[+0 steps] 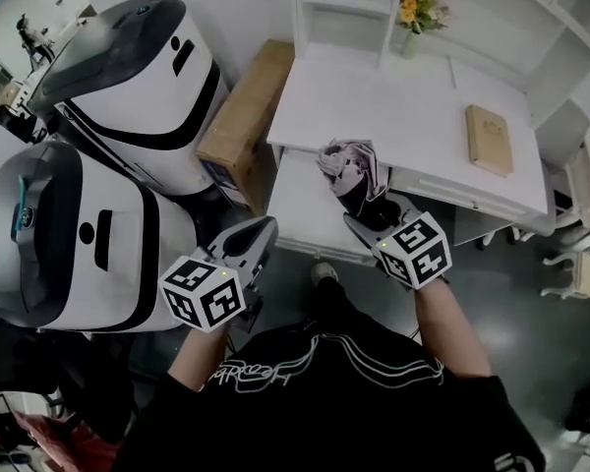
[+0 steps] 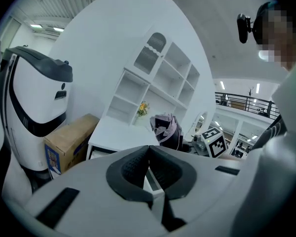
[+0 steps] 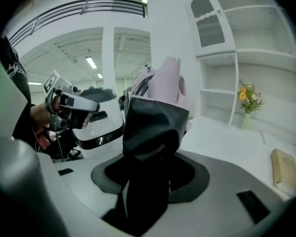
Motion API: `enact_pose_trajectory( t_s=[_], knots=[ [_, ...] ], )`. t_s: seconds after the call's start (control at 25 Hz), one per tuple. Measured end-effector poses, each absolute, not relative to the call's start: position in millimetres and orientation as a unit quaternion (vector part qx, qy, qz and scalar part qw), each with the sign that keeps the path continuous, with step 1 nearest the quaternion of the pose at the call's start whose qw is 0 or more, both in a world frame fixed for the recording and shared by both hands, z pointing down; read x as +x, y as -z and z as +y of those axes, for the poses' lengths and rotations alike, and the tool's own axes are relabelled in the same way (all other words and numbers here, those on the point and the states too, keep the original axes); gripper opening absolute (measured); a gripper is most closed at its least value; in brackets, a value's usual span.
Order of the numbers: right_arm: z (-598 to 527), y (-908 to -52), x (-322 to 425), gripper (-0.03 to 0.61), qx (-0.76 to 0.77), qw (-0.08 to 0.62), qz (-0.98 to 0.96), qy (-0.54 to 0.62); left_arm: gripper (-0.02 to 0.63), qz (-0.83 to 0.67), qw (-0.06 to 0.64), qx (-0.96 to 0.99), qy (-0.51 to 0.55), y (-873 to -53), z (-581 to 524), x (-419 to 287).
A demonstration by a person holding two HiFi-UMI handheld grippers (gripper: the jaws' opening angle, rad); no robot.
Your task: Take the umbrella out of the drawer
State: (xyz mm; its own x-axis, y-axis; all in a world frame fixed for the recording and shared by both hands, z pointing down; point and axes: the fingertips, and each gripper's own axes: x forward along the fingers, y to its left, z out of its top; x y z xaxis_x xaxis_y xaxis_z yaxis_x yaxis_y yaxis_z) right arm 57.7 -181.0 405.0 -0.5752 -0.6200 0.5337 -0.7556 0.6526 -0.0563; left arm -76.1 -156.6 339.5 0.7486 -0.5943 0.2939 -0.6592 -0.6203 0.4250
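While I am gripping the umbrella (image 1: 352, 165) with my right tongs (image 1: 372, 214), the pads are pressing tight on its dark lower part. Its pink and grey folds are sticking up past the tips. I am holding it in the air, above the far right corner of the open drawer (image 1: 300, 205) and just beside the near edge of the white desk (image 1: 393, 106). It is not lying in the drawer now, so I am thinking the big part of the job is done. What is left, I am guessing, is carrying it clear and finding a spot to put it down.

My left tongs (image 1: 263, 232) are hanging near me on the left, over the near left corner of the drawer. Their tips are pressing together with nothing between them.

I am watching the edges. The desk edge is sitting very close to the umbrella on the far side. The drawer is sticking out under both tongs. A cardboard box (image 1: 244, 116) and two big white machines (image 1: 128, 77) are crowding the left. A book (image 1: 489, 138) is lying on the desk at the right, and flowers (image 1: 418, 10) are standing at the far end, both well apart from the umbrella. I am seeing the most open room straight up and over the bare middle of the desk.
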Motion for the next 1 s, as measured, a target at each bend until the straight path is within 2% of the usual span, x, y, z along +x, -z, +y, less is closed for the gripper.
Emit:
enact_pose_trajectory(
  t_s=[0.28, 0.6, 1.0],
  knots=[
    [-146.1, -350.7, 41.8, 0.216, 0.398, 0.135, -0.898, -0.129, 0.020, -0.338, 0.237, 0.910, -0.047, -312.5, -139.3, -75.6],
    [-129.1, -330.8, 44.2, 0.216, 0.410, 0.088, -0.900, -0.122, 0.020, -0.324, 0.242, 0.914, -0.037, -309.3, -128.7, -70.6],
    [-118.2, -327.5, 47.8, 0.216, 0.411, 0.072, -0.902, -0.114, 0.020, -0.315, 0.237, 0.918, -0.043, -309.2, -123.1, -57.6]
  ],
)
